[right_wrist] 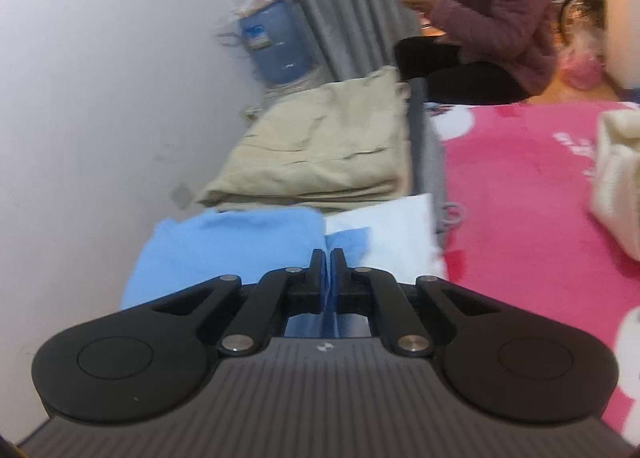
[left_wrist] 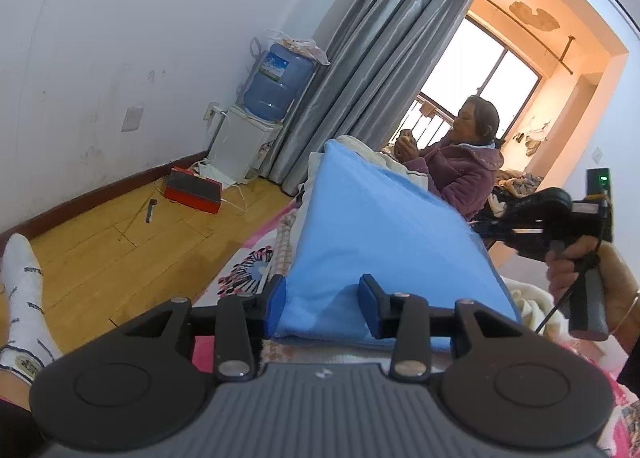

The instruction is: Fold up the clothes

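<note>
On pink bedspread (right_wrist: 520, 194): blue garment (left_wrist: 372, 242), lifted into tent-like peak. Left gripper (left_wrist: 322, 304) jaws wide, straddling garment's lower edge, blue pads (left_wrist: 279, 304) not pinching. Right gripper (right_wrist: 329, 262) jaws nearly closed, clamping thin blue fold. Beyond: folded beige cloth (right_wrist: 320, 146), seated person in purple jacket (left_wrist: 464, 174), water dispenser (left_wrist: 256, 126).

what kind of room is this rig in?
Most likely a bedroom in a lived-in home. A pink patterned bedspread carries a folded beige garment and a blue cloth; a water dispenser stands by grey curtains, and a person in a purple jacket sits nearby.
</note>
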Demonstrator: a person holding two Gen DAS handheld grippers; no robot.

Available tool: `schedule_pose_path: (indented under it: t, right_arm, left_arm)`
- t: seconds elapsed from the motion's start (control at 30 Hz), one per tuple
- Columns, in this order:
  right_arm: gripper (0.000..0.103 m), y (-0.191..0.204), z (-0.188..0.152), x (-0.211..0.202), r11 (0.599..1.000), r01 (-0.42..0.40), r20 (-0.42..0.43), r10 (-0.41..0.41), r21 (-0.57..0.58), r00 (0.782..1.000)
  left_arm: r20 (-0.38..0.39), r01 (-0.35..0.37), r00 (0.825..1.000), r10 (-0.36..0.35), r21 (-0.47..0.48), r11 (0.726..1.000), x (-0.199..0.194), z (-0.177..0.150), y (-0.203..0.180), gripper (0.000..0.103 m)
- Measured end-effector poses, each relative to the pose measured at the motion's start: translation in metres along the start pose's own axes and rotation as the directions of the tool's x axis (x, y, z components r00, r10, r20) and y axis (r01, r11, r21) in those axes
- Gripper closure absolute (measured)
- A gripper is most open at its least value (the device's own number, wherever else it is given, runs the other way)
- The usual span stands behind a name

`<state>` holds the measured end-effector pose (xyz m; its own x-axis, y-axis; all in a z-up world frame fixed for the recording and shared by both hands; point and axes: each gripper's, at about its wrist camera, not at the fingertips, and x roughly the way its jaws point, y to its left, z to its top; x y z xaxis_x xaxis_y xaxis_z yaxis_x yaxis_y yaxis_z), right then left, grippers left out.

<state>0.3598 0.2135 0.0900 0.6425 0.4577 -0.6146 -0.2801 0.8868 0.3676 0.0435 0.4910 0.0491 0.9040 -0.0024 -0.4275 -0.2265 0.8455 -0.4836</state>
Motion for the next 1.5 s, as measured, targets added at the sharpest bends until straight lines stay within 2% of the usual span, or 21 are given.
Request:
schedule_pose_path:
  t: [0.03, 0.13, 0.17, 0.2, 0.27, 0.4, 0.53, 0.63, 0.67, 0.7, 0.77, 0.8, 0.97, 1.13, 1.33, 1.43, 1.47, 1.5]
  right_arm:
    - [0.098, -0.005, 0.000, -0.002, 1.000, 0.008, 0.014, -0.008, 0.028, 1.000]
    - [0.096, -0.031, 0.002, -0.008, 0.982, -0.084, -0.003, 0.086, 0.172, 0.996]
    - [0.092, -0.037, 0.002, -0.007, 0.973, -0.111, -0.021, 0.117, 0.201, 0.993]
    - [0.083, -0.042, 0.001, -0.007, 0.966, -0.134, -0.031, 0.144, 0.223, 0.989]
    - [0.071, -0.044, 0.001, -0.003, 0.961, -0.155, -0.052, 0.171, 0.228, 0.984]
    - [0.062, -0.038, 0.002, 0.007, 0.964, -0.172, -0.105, 0.196, 0.204, 0.975]
    - [0.062, -0.022, 0.006, 0.015, 0.970, -0.193, -0.151, 0.215, 0.145, 0.965]
    - [0.065, -0.006, 0.008, 0.025, 0.988, -0.137, -0.180, 0.149, 0.073, 0.972]
    - [0.073, -0.003, 0.008, 0.029, 0.992, -0.115, -0.191, 0.124, 0.055, 0.974]
    - [0.087, 0.000, 0.008, 0.032, 0.993, -0.105, -0.198, 0.113, 0.050, 0.974]
    - [0.092, 0.005, 0.009, 0.031, 0.995, -0.090, -0.192, 0.097, 0.047, 0.977]
    - [0.093, 0.009, 0.010, 0.025, 0.994, -0.101, -0.163, 0.106, 0.035, 0.981]
    - [0.094, 0.021, 0.024, 0.003, 0.990, -0.142, -0.051, 0.143, 0.017, 0.988]
    - [0.094, 0.017, 0.029, 0.016, 0.993, -0.114, -0.040, 0.116, 0.042, 0.992]
    - [0.094, 0.003, 0.016, 0.037, 0.993, -0.089, -0.038, 0.092, 0.079, 0.995]
    - [0.089, -0.011, 0.008, 0.046, 0.990, -0.080, -0.080, 0.090, 0.117, 0.993]
    - [0.082, -0.018, 0.008, 0.046, 0.986, -0.086, -0.087, 0.099, 0.142, 0.991]
    - [0.079, -0.026, 0.008, 0.038, 0.979, -0.101, -0.070, 0.115, 0.175, 0.991]
  left_arm:
    - [0.001, -0.001, 1.000, 0.001, 0.001, 1.000, 0.000, 0.000, 0.000, 0.062]
    - [0.002, 0.000, 1.000, 0.000, -0.006, 1.000, 0.002, 0.000, 0.001, 0.062]
    - [0.002, 0.001, 1.000, -0.001, -0.010, 1.000, 0.002, 0.000, 0.002, 0.062]
    - [0.004, -0.002, 1.000, 0.002, -0.009, 1.000, 0.003, 0.000, 0.002, 0.061]
    - [0.007, -0.003, 1.000, 0.003, -0.008, 1.000, 0.004, 0.000, 0.002, 0.061]
    - [0.013, -0.005, 1.000, 0.005, -0.002, 1.000, 0.004, -0.002, 0.001, 0.060]
    - [0.016, -0.007, 1.000, 0.007, 0.000, 1.000, 0.005, -0.002, 0.000, 0.060]
    - [0.020, -0.009, 1.000, 0.009, 0.001, 1.000, 0.006, -0.001, 0.000, 0.059]
    - [0.022, -0.010, 1.000, 0.010, 0.001, 1.000, 0.006, 0.000, 0.000, 0.059]
    - [0.024, -0.011, 1.000, 0.011, 0.002, 1.000, 0.007, 0.000, -0.001, 0.058]
    - [0.027, -0.013, 1.000, 0.013, 0.002, 1.000, 0.007, 0.001, -0.001, 0.058]
    - [0.028, -0.014, 0.999, 0.014, 0.002, 1.000, 0.008, 0.002, -0.001, 0.057]
    - [0.036, -0.019, 0.999, 0.019, 0.004, 1.000, 0.009, 0.004, -0.002, 0.058]
    - [0.052, -0.036, 0.998, 0.035, 0.033, 0.999, 0.013, 0.006, -0.007, 0.057]
    - [0.071, -0.062, 0.996, 0.056, 0.077, 0.995, 0.018, 0.006, -0.013, 0.056]
    - [0.072, -0.076, 0.995, 0.069, 0.093, 0.993, 0.018, 0.007, -0.014, 0.056]
    - [0.072, -0.081, 0.995, 0.074, 0.096, 0.992, 0.018, 0.007, -0.014, 0.056]
    - [0.071, -0.083, 0.995, 0.077, 0.095, 0.992, 0.018, 0.007, -0.014, 0.056]
